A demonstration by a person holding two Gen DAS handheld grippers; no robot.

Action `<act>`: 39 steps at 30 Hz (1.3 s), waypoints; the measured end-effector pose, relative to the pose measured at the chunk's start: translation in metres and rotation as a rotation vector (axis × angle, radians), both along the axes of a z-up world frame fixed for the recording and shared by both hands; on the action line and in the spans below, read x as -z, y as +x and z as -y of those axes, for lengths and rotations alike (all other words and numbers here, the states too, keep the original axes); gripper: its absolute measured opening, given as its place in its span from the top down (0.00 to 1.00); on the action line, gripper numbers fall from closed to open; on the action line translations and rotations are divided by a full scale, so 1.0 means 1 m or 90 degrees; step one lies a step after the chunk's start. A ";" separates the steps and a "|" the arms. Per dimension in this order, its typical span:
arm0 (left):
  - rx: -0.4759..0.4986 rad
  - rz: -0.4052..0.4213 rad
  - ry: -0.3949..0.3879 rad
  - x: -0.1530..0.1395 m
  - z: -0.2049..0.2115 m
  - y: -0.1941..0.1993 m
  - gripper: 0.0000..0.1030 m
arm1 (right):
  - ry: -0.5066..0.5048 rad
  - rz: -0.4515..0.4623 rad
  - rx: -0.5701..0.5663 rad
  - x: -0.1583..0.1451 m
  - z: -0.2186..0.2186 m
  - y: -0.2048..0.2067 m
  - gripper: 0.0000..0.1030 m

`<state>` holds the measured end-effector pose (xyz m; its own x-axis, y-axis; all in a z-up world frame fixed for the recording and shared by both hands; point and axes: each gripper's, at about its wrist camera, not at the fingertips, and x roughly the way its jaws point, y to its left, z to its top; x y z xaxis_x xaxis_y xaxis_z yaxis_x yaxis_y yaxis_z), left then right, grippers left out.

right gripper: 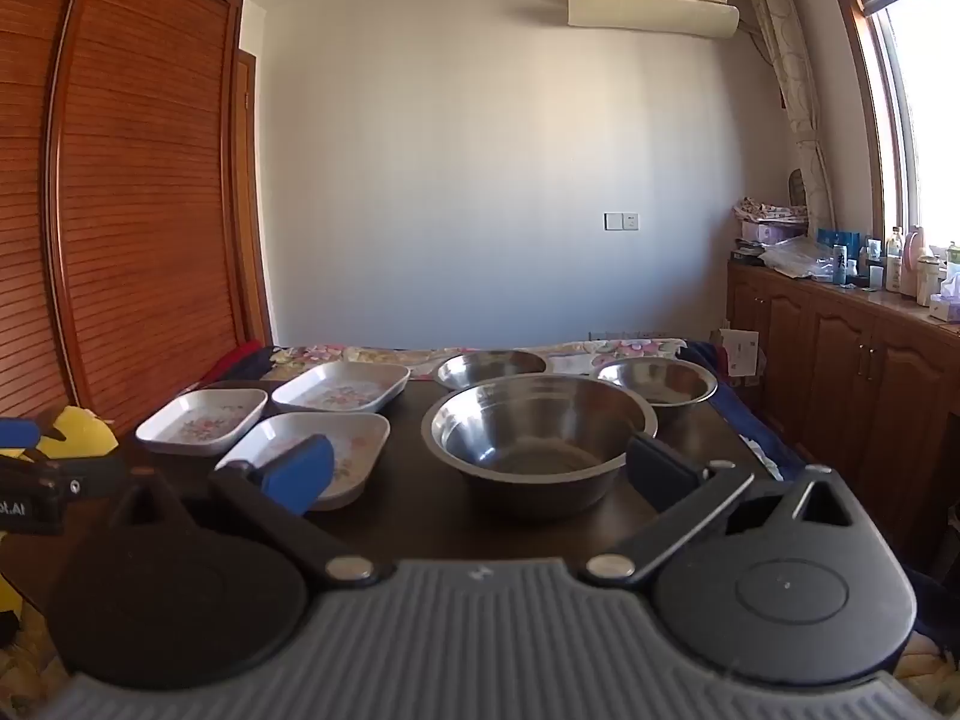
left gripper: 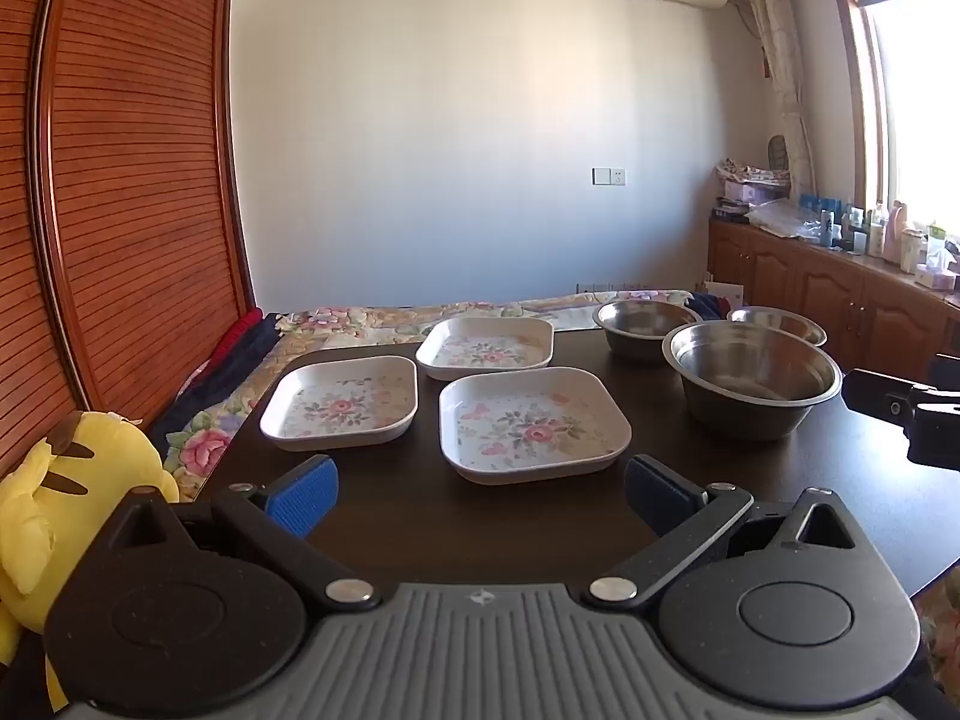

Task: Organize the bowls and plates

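A dark desk (left gripper: 750,480) stands before a white wall. Three square floral plates (left gripper: 534,423) lie separately on its left half. Three steel bowls (right gripper: 537,435) stand on its right half, the largest nearest. The left claw (left gripper: 477,495) hovers spread before the plates. The right claw (right gripper: 480,471) hovers spread before the largest bowl, holding nothing.

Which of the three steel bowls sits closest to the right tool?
The biggest bowl, directly ahead of the open right tool. The other two bowls are smaller and sit behind it, along the table's far edge.
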<state>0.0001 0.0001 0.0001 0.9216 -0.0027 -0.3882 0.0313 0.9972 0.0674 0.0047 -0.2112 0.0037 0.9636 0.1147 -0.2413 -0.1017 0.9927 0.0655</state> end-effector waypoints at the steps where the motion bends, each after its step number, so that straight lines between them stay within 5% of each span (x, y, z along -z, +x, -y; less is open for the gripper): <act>1: 0.000 0.001 0.000 0.000 0.000 0.000 0.00 | 0.000 0.000 0.001 0.000 0.000 0.000 0.00; 39: -0.002 0.006 -0.001 -0.009 0.001 -0.008 0.00 | -0.003 -0.005 0.004 0.003 0.001 0.000 0.00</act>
<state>-0.0077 -0.0005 0.0088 0.9255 -0.0003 -0.3788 0.0274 0.9974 0.0661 0.0049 -0.2123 0.0010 0.9622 0.1080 -0.2499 -0.0954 0.9935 0.0619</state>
